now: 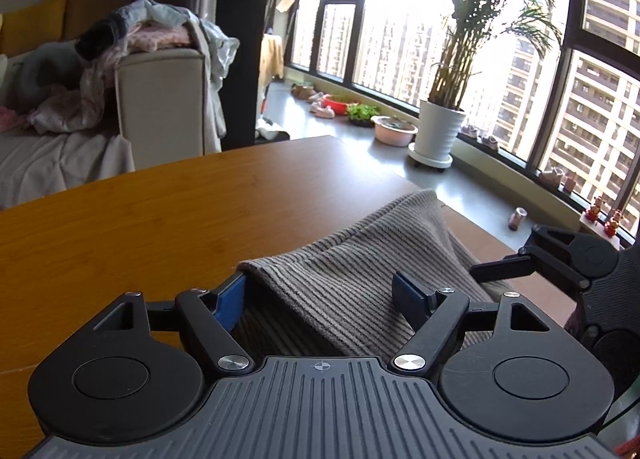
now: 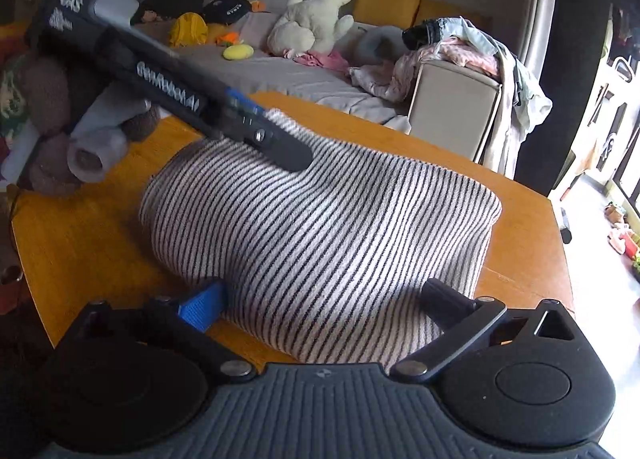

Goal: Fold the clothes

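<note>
- left gripper [image 1: 320,293] tilted downward over the surface [image 1: 140,219]; jaws apart, a raised fold of the striped garment [image 1: 344,259] between them
- right gripper [image 2: 324,301] tilted downward too; jaws spread wide, garment's near edge between, not pinched; garment by the surface's right edge

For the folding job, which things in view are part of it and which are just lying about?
In the job:
striped knit garment
left gripper, open, straddling a raised fold
right gripper, open over the garment
wooden table

Lying about:
clothes pile on the sofa arm
plush toy
potted palm
</note>
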Action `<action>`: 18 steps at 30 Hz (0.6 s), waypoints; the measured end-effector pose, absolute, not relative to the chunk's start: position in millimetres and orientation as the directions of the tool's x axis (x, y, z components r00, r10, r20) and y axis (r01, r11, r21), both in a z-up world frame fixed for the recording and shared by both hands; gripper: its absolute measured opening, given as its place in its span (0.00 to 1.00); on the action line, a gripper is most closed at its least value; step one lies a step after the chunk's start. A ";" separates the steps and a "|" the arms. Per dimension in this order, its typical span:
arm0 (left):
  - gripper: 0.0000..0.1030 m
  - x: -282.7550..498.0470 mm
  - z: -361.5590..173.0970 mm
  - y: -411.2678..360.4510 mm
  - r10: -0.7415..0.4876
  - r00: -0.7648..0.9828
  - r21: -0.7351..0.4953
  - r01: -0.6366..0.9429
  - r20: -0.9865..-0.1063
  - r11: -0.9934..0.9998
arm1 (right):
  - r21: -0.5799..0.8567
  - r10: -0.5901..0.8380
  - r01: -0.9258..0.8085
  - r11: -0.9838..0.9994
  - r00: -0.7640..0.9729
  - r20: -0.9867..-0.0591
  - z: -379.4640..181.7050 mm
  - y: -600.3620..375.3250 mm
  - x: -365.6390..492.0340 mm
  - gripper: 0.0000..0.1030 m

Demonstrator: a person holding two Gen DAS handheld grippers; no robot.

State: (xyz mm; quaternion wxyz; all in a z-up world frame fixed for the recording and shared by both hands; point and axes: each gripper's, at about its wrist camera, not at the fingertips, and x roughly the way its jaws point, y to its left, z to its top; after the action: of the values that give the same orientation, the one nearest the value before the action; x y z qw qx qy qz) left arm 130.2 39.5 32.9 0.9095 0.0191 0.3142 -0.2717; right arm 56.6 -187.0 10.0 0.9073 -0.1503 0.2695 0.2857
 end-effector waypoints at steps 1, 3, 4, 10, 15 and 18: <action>0.85 132.7 28.5 41.5 -0.472 0.652 -0.137 0.496 -0.594 0.858 | -0.095 0.453 -0.598 0.796 0.692 -0.561 17.7 -191.9 56.5 1.00; 0.86 140.1 22.5 49.1 -0.496 0.627 -0.211 0.474 -0.600 0.855 | -0.049 0.470 -0.577 0.815 0.709 -0.526 34.1 -203.8 59.5 0.98; 0.86 143.8 20.4 52.5 -0.508 0.617 -0.243 0.464 -0.601 0.852 | -0.028 0.470 -0.557 0.830 0.725 -0.504 43.3 -211.0 63.5 0.93; 0.89 149.0 15.6 53.5 -0.510 0.614 -0.254 0.458 -0.602 0.852 | -0.043 0.325 -0.394 0.918 0.811 -0.487 58.0 -222.8 110.1 0.56; 0.89 146.1 14.2 56.9 -0.502 0.623 -0.247 0.452 -0.600 0.857 | -0.148 0.222 -0.369 0.918 0.785 -0.578 15.6 -200.8 144.9 0.56; 0.90 144.4 13.8 58.7 -0.506 0.622 -0.253 0.453 -0.597 0.855 | -0.145 0.210 -0.348 0.926 0.794 -0.571 19.9 -200.9 138.0 0.58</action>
State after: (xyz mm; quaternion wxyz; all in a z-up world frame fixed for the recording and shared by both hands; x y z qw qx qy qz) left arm 144.4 58.7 13.8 0.8997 -0.0389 0.3435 -0.2664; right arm 138.0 -200.9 19.9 0.9392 -0.1220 0.2846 0.1485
